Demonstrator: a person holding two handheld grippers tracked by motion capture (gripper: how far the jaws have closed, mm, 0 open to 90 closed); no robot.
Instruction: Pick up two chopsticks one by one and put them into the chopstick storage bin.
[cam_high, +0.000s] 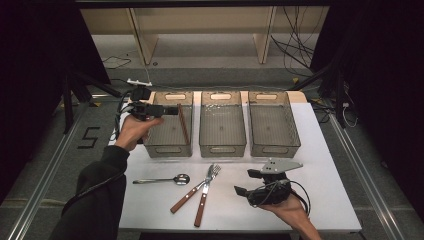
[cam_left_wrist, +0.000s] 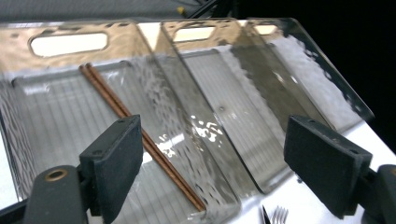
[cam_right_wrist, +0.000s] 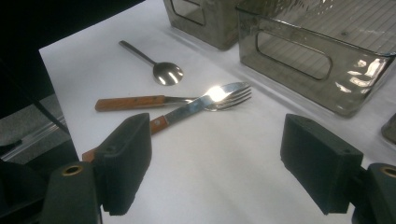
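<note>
White table (cam_high: 330, 200), bare right edge

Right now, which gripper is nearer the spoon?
Right. The right gripper hovers open over the table's front right, beyond the knife and fork from the spoon. The left gripper is up over the left bin, open.

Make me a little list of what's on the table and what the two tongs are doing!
left tongs: open, over the left bin, nothing between them
chopsticks: lying in the left bin, leaning on its right wall
middle bin: looks empty
right bin: looks empty
right tongs: open, near the knife
spoon: on the table
fork and knife: crossed beside the spoon
</note>
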